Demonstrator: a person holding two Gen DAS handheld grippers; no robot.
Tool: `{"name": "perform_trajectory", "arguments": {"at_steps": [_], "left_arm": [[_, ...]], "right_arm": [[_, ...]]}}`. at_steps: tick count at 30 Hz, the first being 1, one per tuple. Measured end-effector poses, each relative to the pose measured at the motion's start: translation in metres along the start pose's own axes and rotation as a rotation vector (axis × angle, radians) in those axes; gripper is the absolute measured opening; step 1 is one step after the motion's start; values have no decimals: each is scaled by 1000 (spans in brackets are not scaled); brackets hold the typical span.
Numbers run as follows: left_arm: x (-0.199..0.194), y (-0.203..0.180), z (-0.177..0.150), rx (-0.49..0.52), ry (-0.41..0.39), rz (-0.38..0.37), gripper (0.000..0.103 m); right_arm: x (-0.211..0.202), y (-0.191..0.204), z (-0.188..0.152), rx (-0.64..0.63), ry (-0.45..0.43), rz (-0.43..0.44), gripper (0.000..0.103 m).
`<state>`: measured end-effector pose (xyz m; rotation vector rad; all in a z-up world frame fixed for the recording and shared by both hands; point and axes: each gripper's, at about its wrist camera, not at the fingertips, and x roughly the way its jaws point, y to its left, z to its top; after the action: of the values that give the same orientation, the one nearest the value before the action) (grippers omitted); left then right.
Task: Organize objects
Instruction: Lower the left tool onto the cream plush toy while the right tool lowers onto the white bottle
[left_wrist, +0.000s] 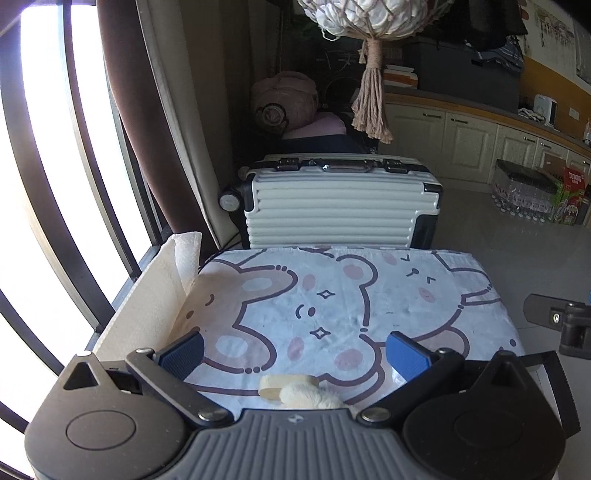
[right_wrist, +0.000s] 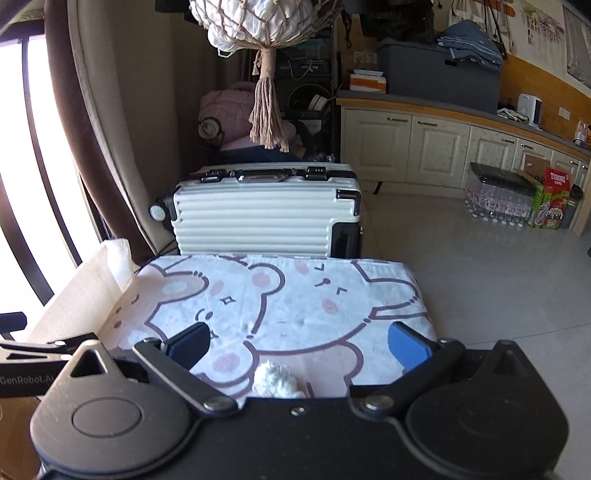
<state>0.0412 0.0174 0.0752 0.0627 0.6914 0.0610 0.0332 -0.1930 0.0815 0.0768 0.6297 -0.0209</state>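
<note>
Bear-print cloth (left_wrist: 332, 306) under a cream fluffy toy (left_wrist: 310, 397); both claws spread wide, empty

1. The left wrist view looks forward, close above the cartoon-bear printed cloth (left_wrist: 332, 306).
2. The right wrist view faces likewise, further right; both share the ribbed cream suitcase (right_wrist: 258, 218).

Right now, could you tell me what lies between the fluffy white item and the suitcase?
Only bare cartoon-bear cloth between the fluffy white item and suitcase, in the right wrist view.
</note>
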Motion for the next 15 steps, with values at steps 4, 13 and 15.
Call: {"name": "perform_trajectory", "arguments": {"at_steps": [4,13,15], "left_arm": [[11,6,7,-19,-6,18,103],[47,15,0,-97,50,49,103],[55,14,-3,-93,70,58,103]], "right_arm": [[17,1,-2,34,18,6,103],[57,1,-25,52,37,16,103],[63,2,-28,38,32,17,103]]}}
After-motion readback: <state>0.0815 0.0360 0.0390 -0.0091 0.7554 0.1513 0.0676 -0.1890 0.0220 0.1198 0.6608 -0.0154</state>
